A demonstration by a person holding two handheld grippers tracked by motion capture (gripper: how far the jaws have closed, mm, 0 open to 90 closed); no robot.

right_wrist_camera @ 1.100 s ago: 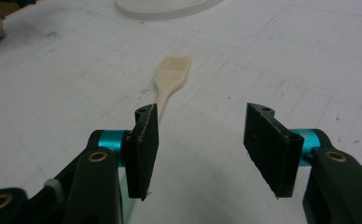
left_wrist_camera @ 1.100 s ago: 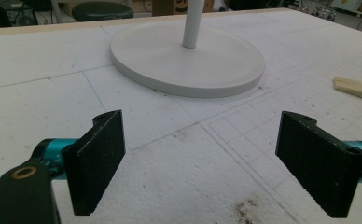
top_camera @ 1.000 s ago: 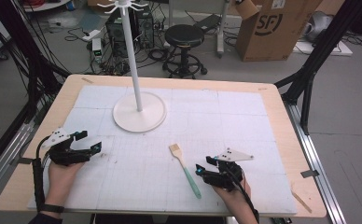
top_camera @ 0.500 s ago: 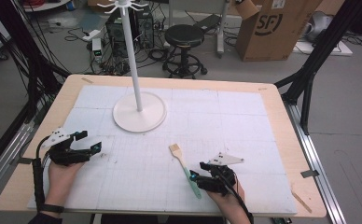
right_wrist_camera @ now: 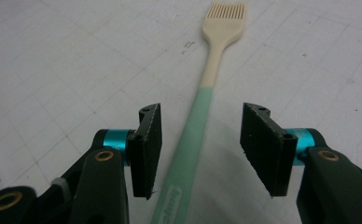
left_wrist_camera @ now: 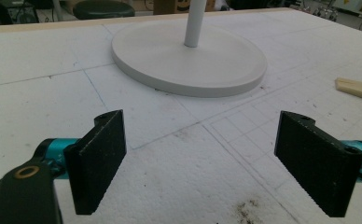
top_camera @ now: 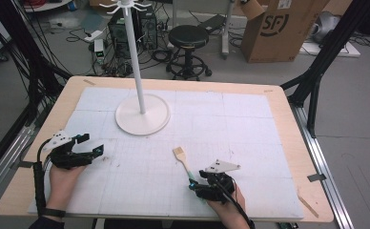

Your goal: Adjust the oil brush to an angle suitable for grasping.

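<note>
Brush (right_wrist_camera: 202, 116) first: it lies flat on the bench (top_camera: 250, 119), near the front edge on your right side, with its mint-green handle running between the jaws of your right tool (right_wrist_camera: 200, 154) and its cream bristle head pointing away toward the middle of the bench. Your right tool is parted around the handle, the pads clear of it on both sides, the left one much nearer; nothing is gripped yet. Your left tool (left_wrist_camera: 219, 168) rests wide open over bare foam near the front left, well apart from the brush, holding nothing. The handle looks smooth, slim and rounded, likely silicone or plastic, so as I judge it a pinch that lands off-centre could roll it or squirt it out sideways; because one pad stands closer, that pad may nudge the handle across the surface before the other meets it. The white foam sheet is soft, gridded and pitted, so jaw tips driven too low could dig in and drag. The white stand (top_camera: 141, 114), a smooth round base with a thin pole, stands well behind the brush.
</note>
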